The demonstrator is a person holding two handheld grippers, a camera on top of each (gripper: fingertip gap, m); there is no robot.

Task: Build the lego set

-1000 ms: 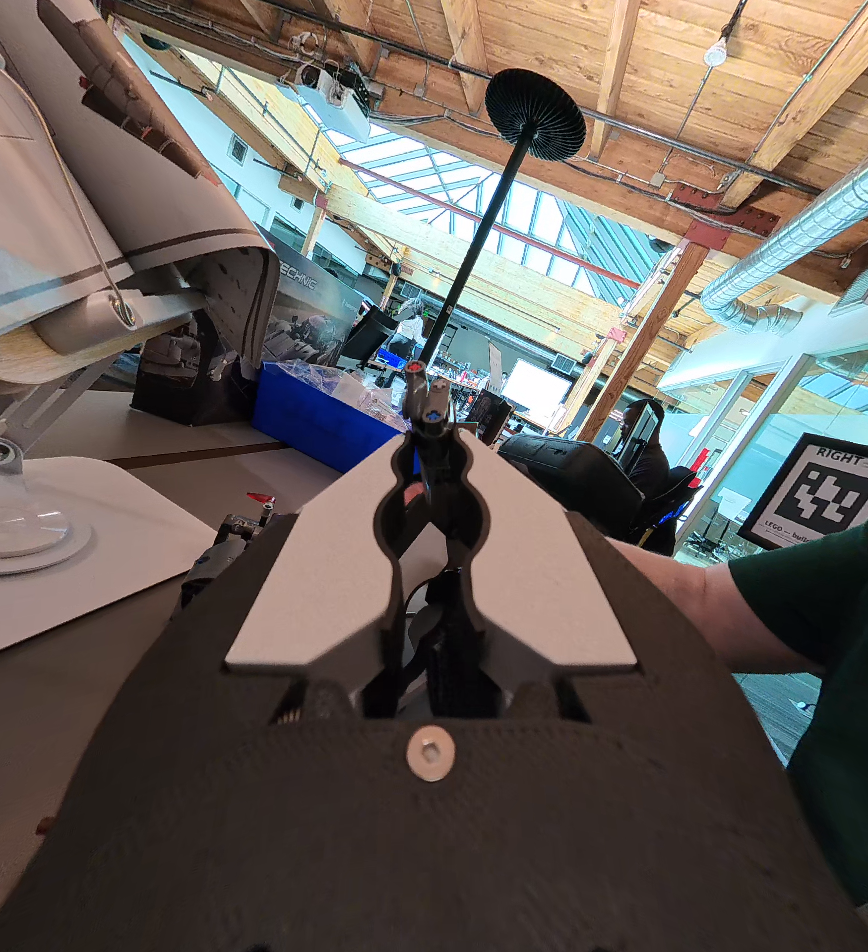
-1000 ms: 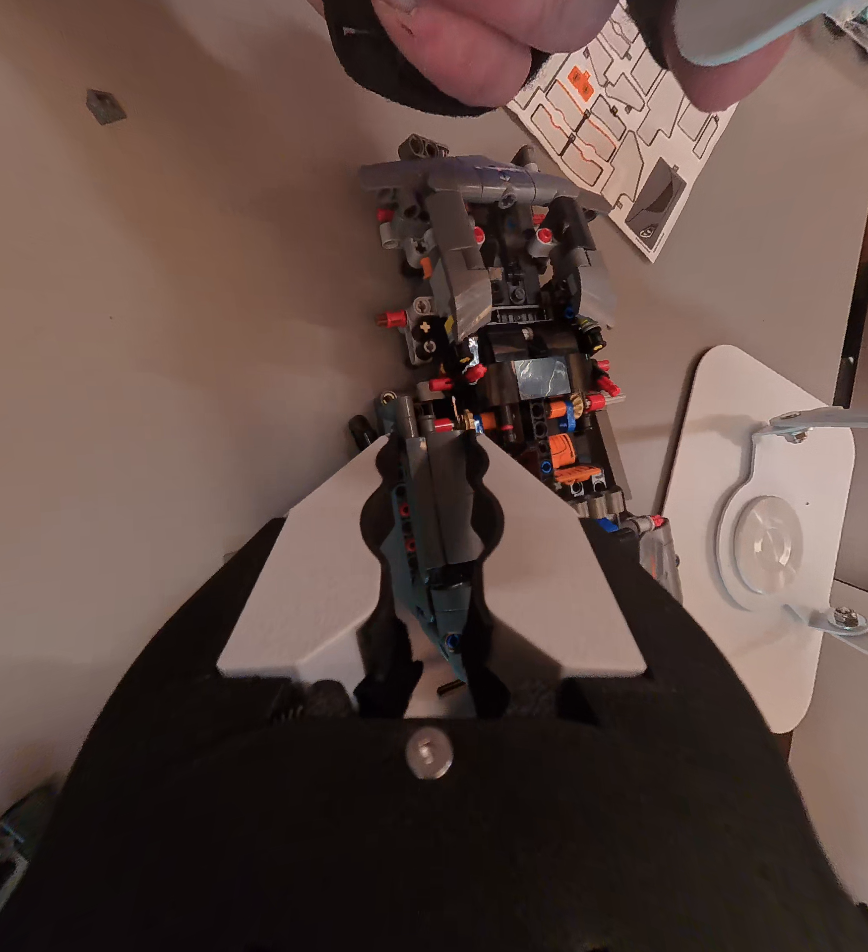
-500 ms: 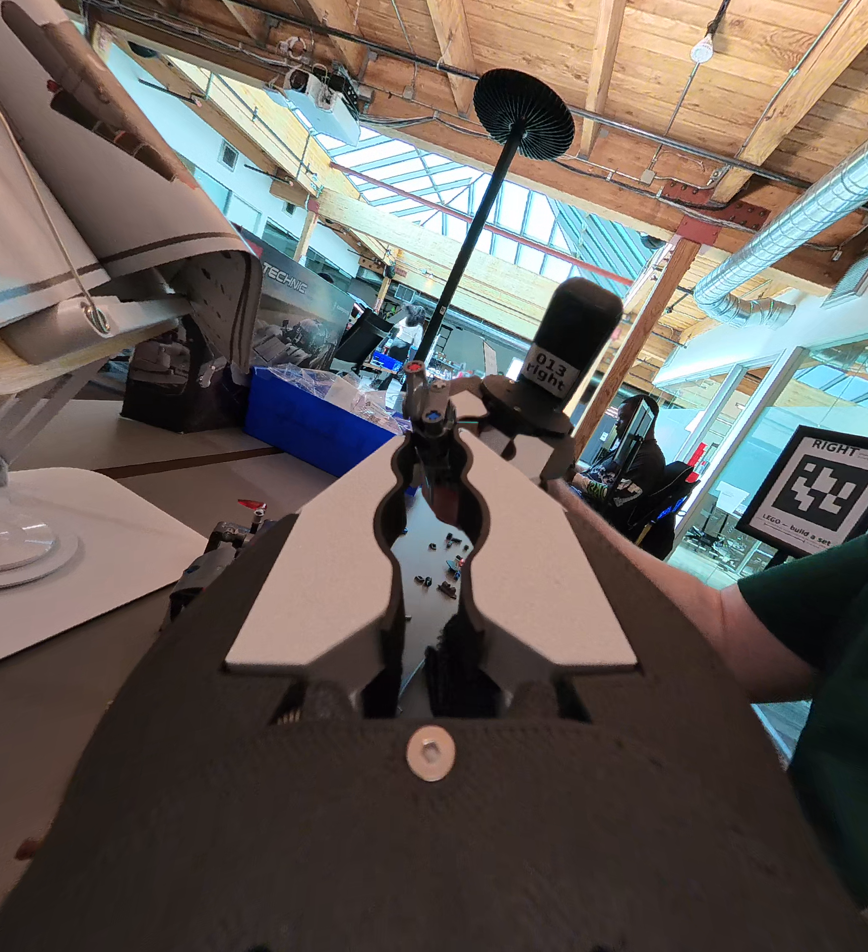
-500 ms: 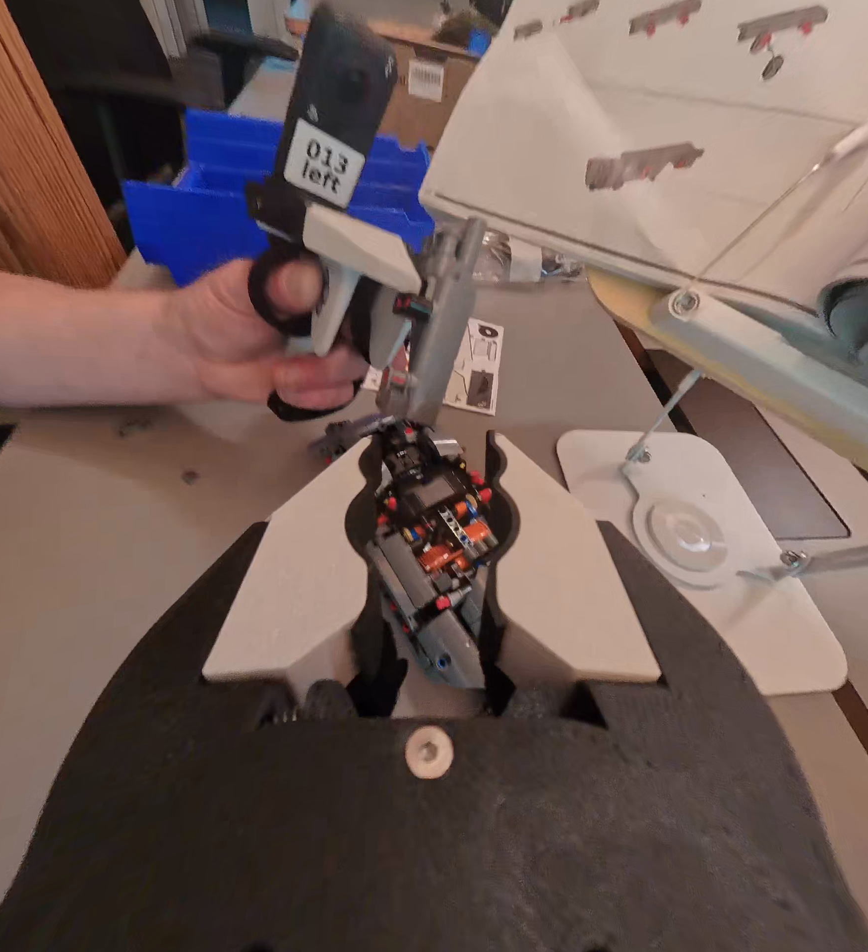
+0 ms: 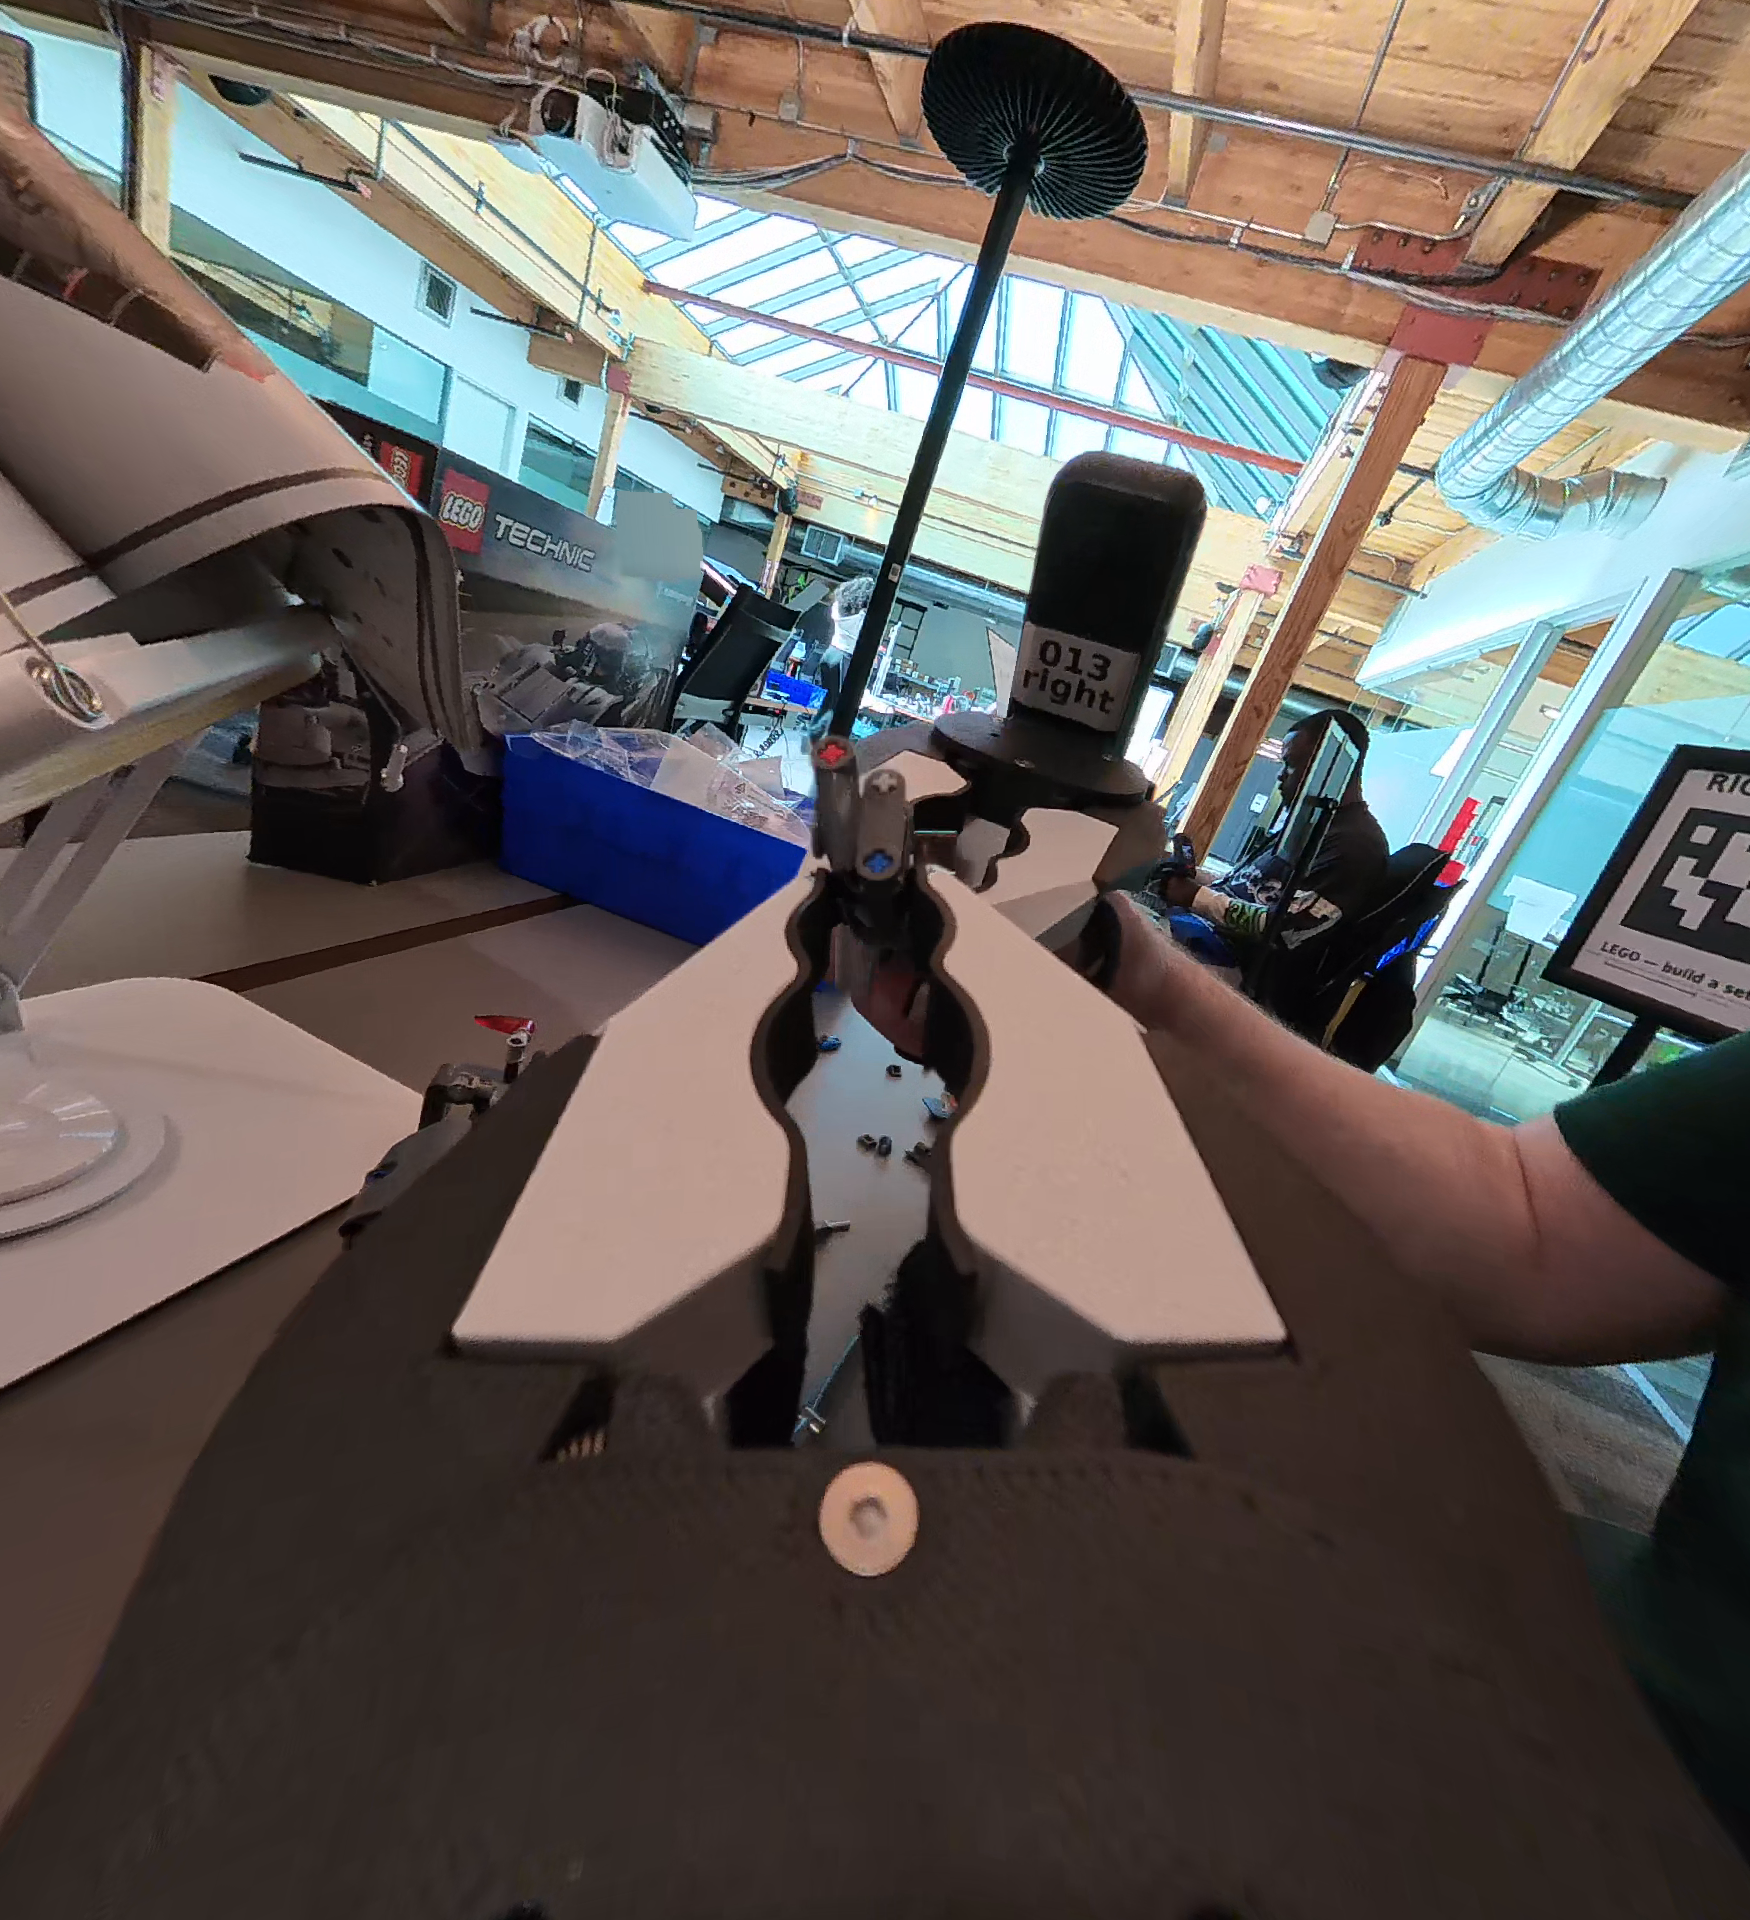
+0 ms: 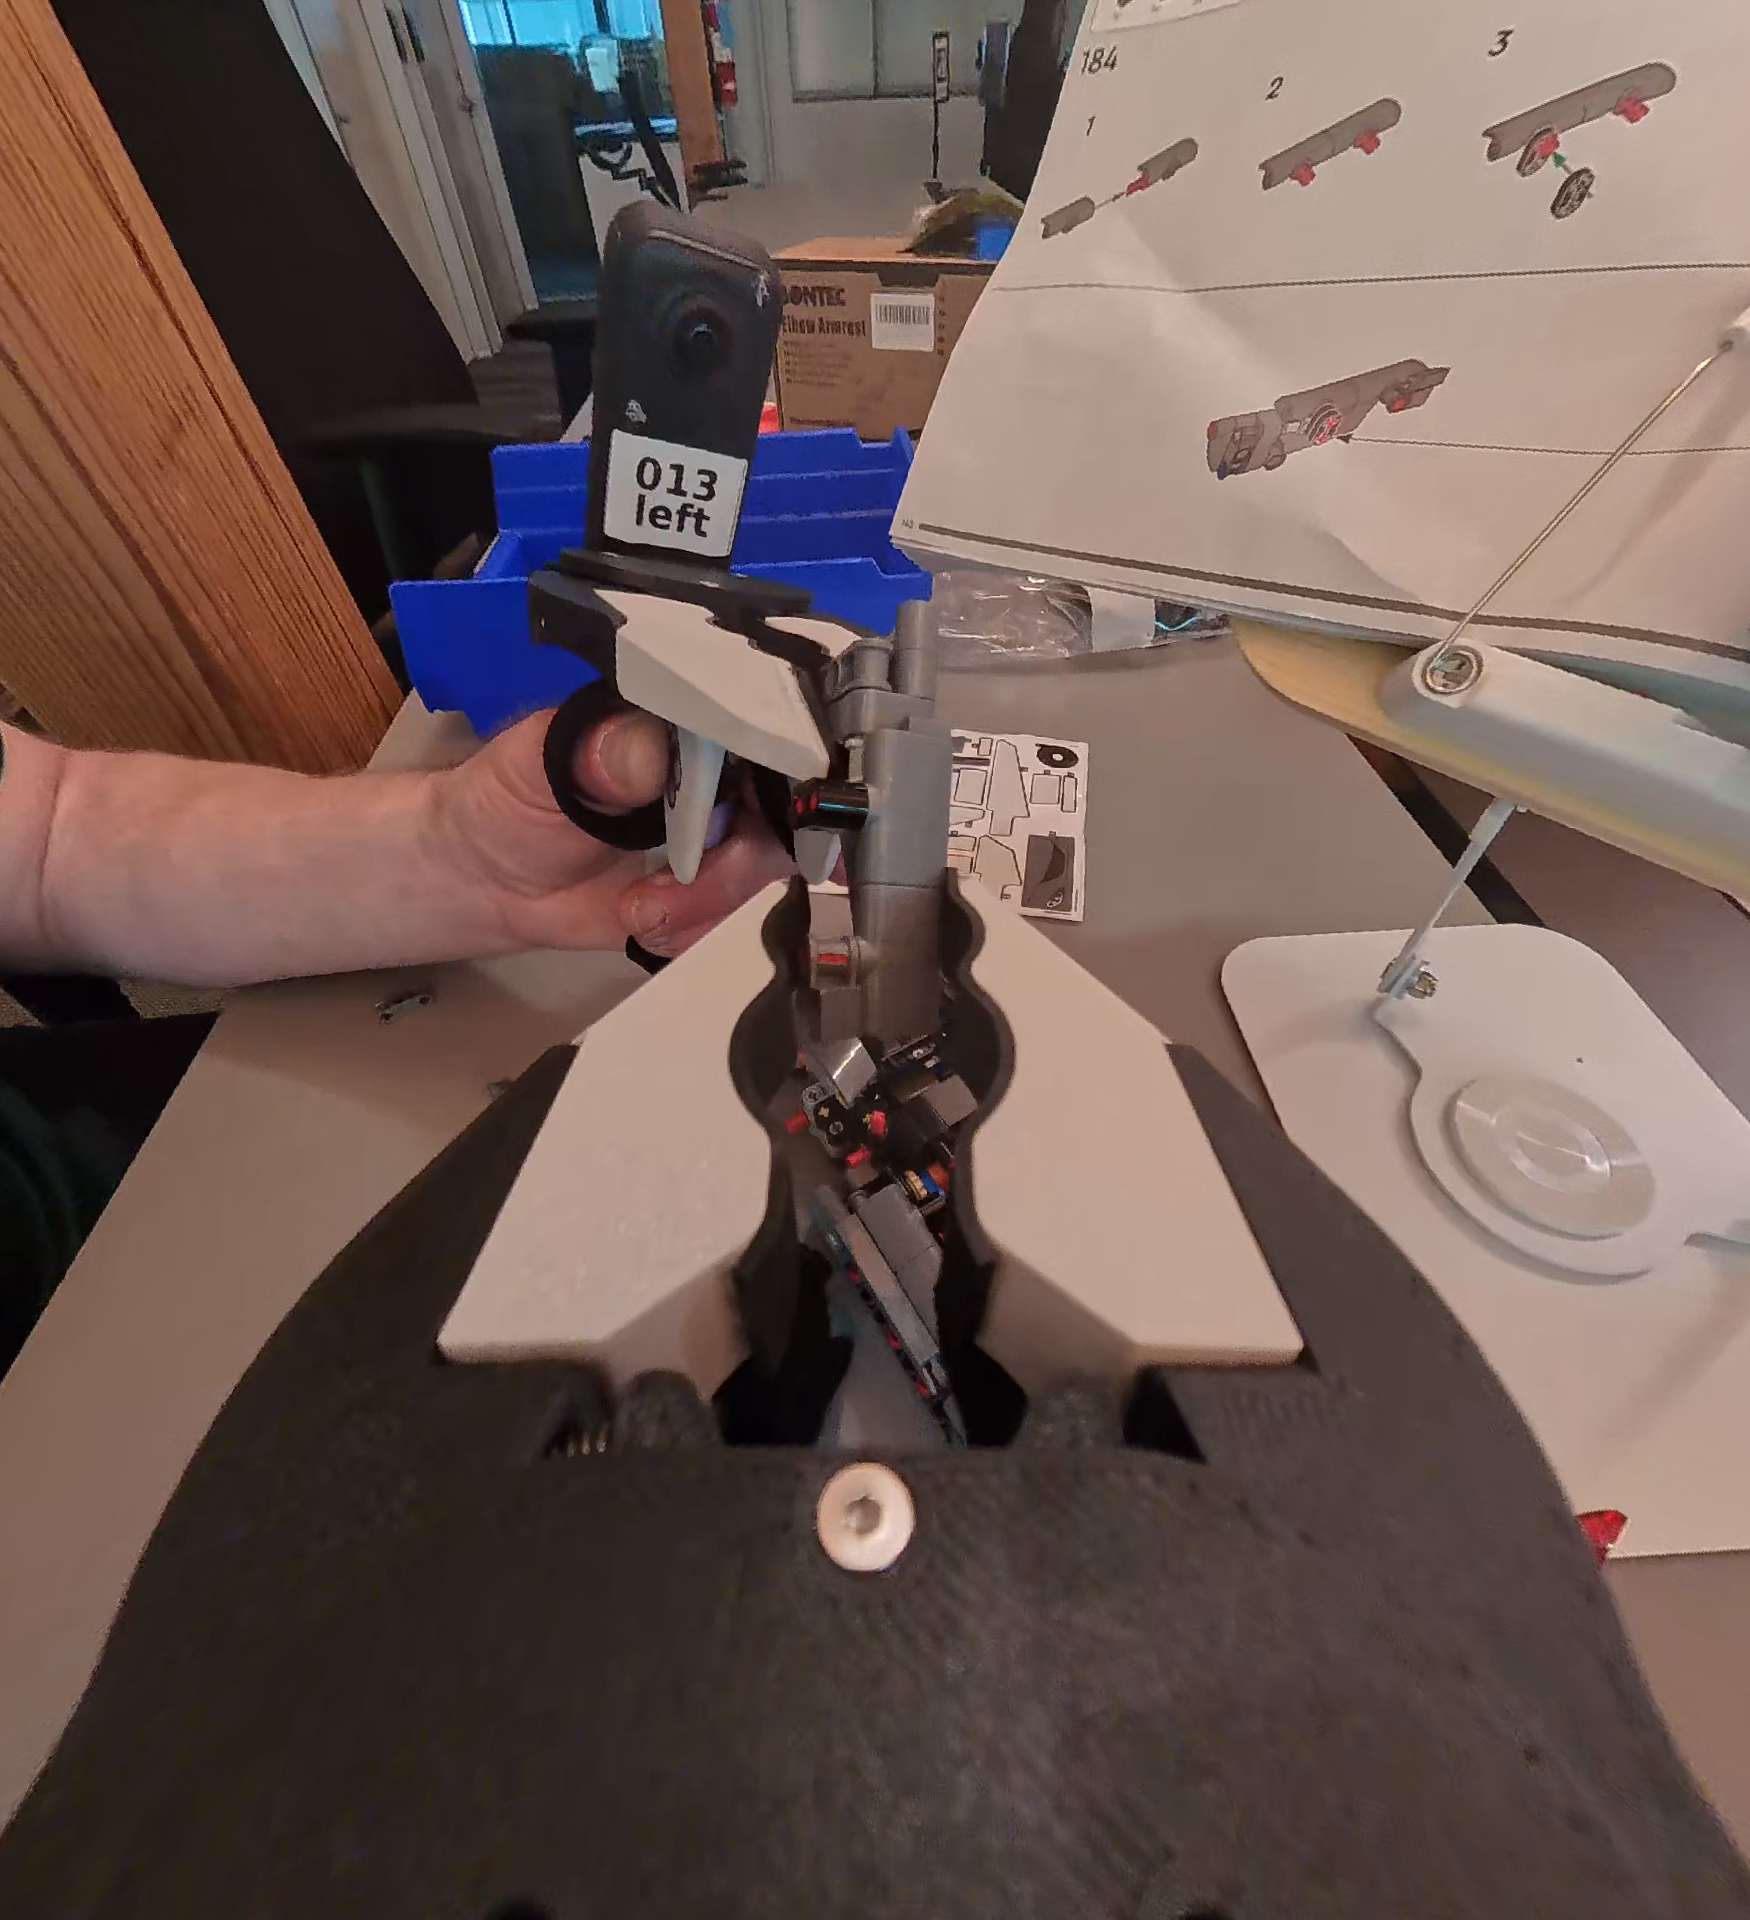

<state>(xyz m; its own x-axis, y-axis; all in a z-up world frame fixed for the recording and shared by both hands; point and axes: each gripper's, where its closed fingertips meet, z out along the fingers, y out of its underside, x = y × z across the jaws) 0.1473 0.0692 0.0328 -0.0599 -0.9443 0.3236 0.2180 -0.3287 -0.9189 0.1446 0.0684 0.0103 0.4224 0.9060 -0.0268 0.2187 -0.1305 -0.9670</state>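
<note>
My left gripper is shut on a long grey lego piece with a red pin on top and a blue pin on its face. In the right wrist view the left gripper holds that piece upright, its lower end between my right fingertips. My right gripper is shut on a long grey and teal sub-assembly lying along its fingers. Whether the two pieces touch is hidden. The part-built model lies on the table below, seen through the finger gap. The right gripper faces my left gripper.
An open instruction booklet rests on a white stand to the right. A blue parts bin stands behind, and a sticker sheet lies on the table. Small loose parts are scattered. A red part shows on the model's edge. My left and right fingertips are right by each other.
The right gripper has swung up from pointing down at the model to face the left gripper. The left gripper's grey piece now reaches between the right fingertips.
</note>
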